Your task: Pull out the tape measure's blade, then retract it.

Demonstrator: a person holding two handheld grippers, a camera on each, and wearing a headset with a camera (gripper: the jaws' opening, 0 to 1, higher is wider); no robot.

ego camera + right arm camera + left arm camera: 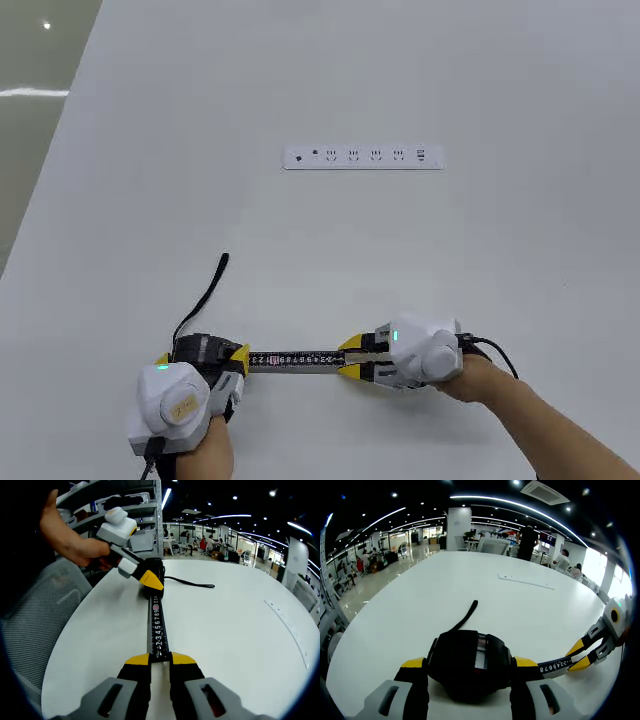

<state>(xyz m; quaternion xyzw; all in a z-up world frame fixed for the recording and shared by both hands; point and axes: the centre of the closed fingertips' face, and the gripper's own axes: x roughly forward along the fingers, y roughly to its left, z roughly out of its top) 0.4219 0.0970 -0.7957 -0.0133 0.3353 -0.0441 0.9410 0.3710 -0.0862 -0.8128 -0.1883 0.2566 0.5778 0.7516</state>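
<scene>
Reading white numerals 2 to 9 on the dark blade [157, 630], we log one black tape measure [469, 650] near the white table's [450, 260] front edge. Left gripper [469, 666] clamps it by the sides; right gripper [160, 659] pinches the drawn blade's end. One strap [205, 292]. One power strip [363, 157] beyond, its lettering unreadable.

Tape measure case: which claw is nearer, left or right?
Left. The left claw is shut on the tape measure case, a jaw on each side. The right claw grips the far end of the pulled-out blade, away from the case.
</scene>
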